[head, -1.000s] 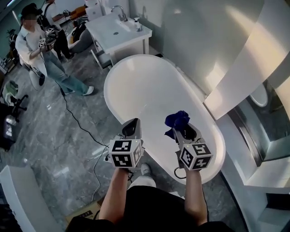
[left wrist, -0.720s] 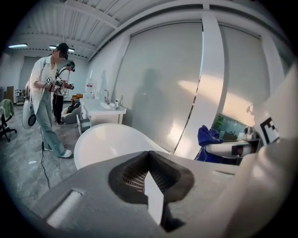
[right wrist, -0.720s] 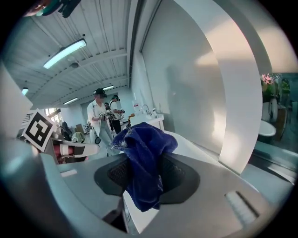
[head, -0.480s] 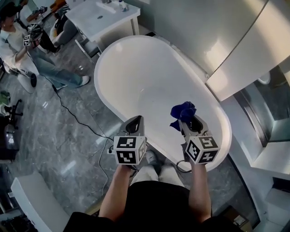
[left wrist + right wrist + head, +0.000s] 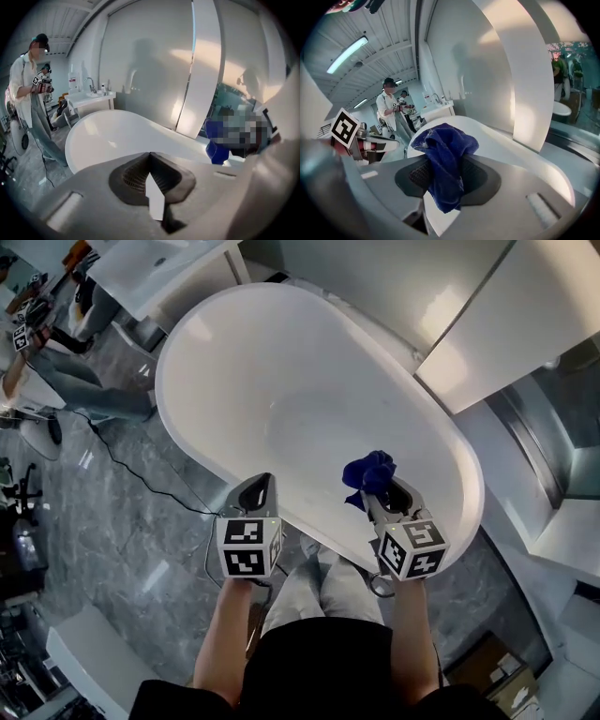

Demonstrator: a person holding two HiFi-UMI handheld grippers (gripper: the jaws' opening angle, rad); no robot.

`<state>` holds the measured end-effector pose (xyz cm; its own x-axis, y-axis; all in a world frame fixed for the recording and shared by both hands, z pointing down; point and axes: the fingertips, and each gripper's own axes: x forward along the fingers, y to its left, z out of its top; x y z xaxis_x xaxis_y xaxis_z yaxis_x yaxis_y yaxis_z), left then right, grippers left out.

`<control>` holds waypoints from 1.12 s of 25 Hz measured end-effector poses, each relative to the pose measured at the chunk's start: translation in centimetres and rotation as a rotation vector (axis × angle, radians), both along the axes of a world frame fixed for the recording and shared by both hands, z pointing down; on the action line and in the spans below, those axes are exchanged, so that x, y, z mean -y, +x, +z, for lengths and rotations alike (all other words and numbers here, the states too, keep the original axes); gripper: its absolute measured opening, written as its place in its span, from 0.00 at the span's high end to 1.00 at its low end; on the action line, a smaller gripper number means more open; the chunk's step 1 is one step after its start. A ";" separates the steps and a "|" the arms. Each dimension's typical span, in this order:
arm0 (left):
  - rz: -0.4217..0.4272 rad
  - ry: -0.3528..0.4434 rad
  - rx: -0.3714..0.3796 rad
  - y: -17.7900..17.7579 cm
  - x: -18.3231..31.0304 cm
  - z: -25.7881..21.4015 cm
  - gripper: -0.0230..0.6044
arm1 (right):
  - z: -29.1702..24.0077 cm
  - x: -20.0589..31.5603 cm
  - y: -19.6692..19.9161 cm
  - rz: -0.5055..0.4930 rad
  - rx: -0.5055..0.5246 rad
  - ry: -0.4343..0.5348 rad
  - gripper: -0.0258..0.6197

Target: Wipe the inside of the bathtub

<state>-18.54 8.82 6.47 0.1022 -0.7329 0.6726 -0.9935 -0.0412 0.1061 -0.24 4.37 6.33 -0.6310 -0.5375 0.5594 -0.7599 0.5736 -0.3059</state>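
Two units noted at near end of white bathtub (image 5: 309,371). Left tongs (image 5: 255,486): pressed together, nothing between them, above near rim. Right tongs (image 5: 378,495): clamped on blue cloth (image 5: 368,471) (bunched, one end hanging), above tub interior.

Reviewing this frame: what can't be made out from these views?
- Head view: the white oval bathtub floor beneath the dark blue terry cloth, hidden by it and the right gripper.
- Left gripper view: the right gripper, behind a mosaic patch.
- Head view: the person in jeans, cut off by the left edge.
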 end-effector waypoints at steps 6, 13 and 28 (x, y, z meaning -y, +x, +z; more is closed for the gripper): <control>0.017 -0.075 -0.013 0.5 2.6 6.4 0.96 | 8.5 1.6 2.1 0.005 -0.056 -0.109 0.72; 0.053 -0.163 0.017 0.5 3.4 12.5 0.96 | 14.9 1.8 2.8 -0.010 -0.080 -0.169 0.72; 0.252 -0.307 0.078 3.7 8.5 27.6 0.96 | 31.3 2.5 1.9 -0.060 -0.121 -0.331 0.72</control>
